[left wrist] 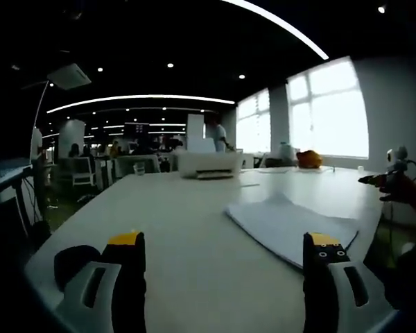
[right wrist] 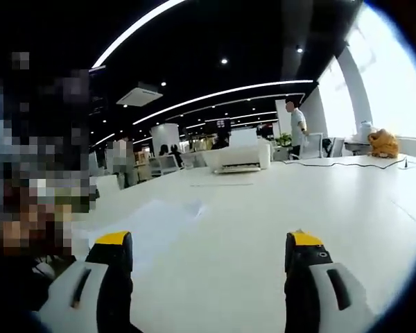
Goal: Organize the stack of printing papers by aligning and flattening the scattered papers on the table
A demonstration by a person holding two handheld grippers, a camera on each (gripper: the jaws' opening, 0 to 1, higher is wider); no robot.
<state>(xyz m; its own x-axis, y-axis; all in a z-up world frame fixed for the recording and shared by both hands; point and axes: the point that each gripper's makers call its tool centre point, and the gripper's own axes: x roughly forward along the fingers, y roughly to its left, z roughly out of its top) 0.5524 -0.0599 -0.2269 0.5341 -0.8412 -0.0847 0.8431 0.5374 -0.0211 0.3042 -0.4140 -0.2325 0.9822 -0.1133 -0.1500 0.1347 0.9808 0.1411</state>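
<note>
Left gripper view: the left gripper (left wrist: 225, 260) is hovering over the white table (left wrist: 180, 208), jaws standing wide apart and holding nothing; the paper stack (left wrist: 288, 225) is lying flat to its right, top sheets slightly fanned and one corner lifting. A printer (left wrist: 208, 164) is sitting at the far end. Right gripper view: the right gripper (right wrist: 208, 260) is likewise gaping empty, with the papers (right wrist: 152, 222) lying to its left; a cable (right wrist: 360, 165) is trailing across the table.

White papers (left wrist: 284, 225); white table (left wrist: 187, 229); black, yellow-tipped jaws.
</note>
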